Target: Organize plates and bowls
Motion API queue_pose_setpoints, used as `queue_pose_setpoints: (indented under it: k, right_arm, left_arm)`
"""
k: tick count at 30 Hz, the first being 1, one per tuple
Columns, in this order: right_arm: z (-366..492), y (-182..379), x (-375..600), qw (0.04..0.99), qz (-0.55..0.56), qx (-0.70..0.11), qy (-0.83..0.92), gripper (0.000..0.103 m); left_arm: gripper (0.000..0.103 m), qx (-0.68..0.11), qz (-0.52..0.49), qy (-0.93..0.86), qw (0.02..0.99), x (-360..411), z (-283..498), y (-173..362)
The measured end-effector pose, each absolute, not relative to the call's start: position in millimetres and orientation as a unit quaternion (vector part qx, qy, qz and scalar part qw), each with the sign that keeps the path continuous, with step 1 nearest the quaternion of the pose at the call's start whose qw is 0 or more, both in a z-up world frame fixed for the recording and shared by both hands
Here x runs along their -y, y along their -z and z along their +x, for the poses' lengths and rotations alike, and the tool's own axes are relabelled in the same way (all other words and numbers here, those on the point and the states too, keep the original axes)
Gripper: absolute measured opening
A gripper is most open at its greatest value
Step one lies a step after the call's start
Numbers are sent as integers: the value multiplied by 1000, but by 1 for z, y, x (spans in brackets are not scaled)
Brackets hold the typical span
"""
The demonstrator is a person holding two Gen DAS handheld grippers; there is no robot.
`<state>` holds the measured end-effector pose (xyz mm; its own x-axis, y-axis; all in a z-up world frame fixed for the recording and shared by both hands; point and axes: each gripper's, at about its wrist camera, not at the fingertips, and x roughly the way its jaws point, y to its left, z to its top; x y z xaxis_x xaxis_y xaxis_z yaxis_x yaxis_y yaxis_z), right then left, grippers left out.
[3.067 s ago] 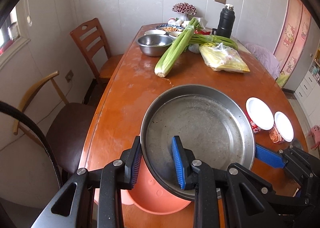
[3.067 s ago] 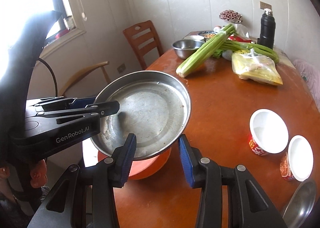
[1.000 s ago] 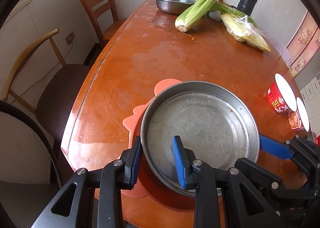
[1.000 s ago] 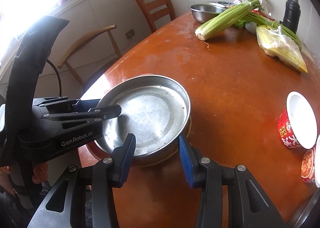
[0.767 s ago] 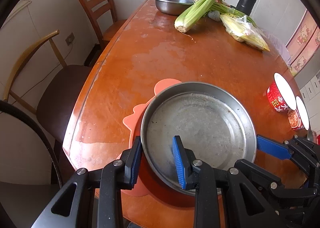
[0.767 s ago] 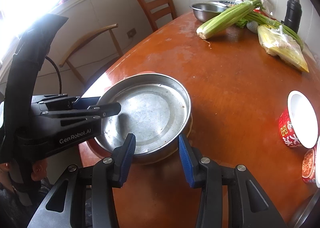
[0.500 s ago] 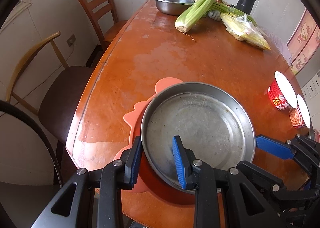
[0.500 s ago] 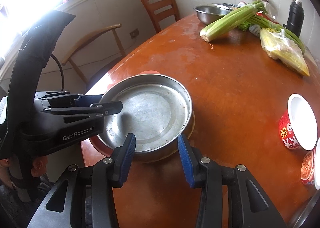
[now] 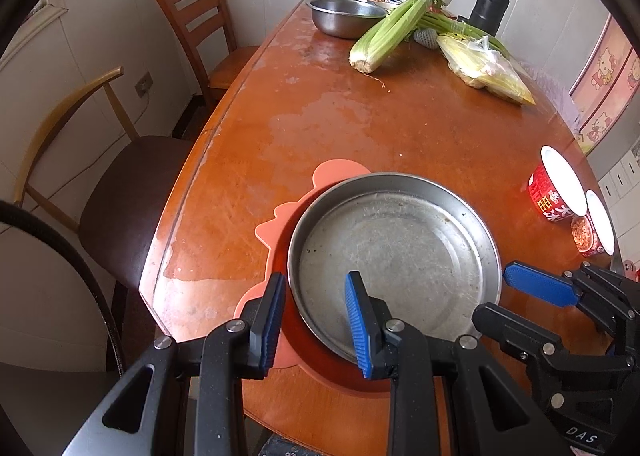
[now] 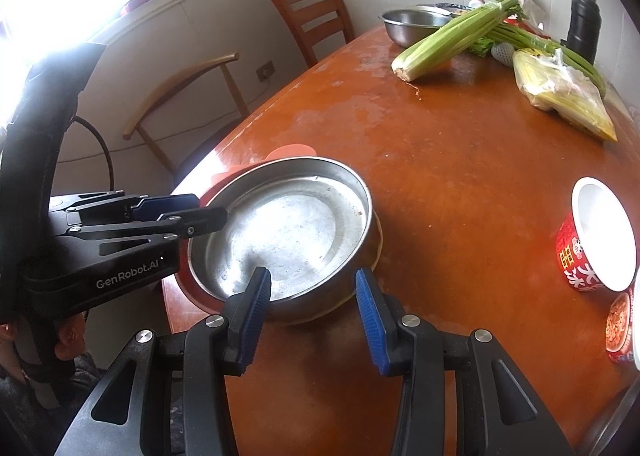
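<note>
A round steel pan (image 9: 396,252) rests on an orange plastic plate (image 9: 280,216) near the table's front left edge; the pan also shows in the right wrist view (image 10: 288,232), with the plate (image 10: 288,152) under it. My left gripper (image 9: 314,320) is open, its fingers straddling the pan's near rim. My right gripper (image 10: 312,304) is open, its fingers on either side of the pan's near rim. Each gripper shows in the other's view, the left (image 10: 176,212) and the right (image 9: 536,288).
Wooden table (image 9: 400,128) with celery (image 9: 392,28), a steel bowl (image 9: 344,16), a yellow bag (image 9: 484,68), a black flask (image 9: 490,4) at the far end. Two white-lidded cups (image 9: 560,188) stand at right. Two chairs (image 9: 196,28) stand at left.
The pan came down from the air onto the orange plate. Both grippers now stand a little wider at its rim.
</note>
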<state>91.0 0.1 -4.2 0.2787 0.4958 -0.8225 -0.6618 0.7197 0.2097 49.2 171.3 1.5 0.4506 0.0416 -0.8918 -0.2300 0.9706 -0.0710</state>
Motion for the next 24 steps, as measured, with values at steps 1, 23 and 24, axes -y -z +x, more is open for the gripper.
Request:
queue_pose_setpoints:
  k: [1, 23, 24]
  right_arm:
    - [91, 4, 1, 795, -86, -477, -364, 46]
    - [112, 15, 13, 780, -20, -515, -355, 49]
    - [113, 16, 12, 778, -19, -517, -356, 49]
  left_arm:
    - [31, -517, -91, -80, 848, -172, 48, -3]
    - [40, -529, -185, -84, 824, -212, 59, 22]
    - [41, -531, -185, -85, 822, -211, 62, 23]
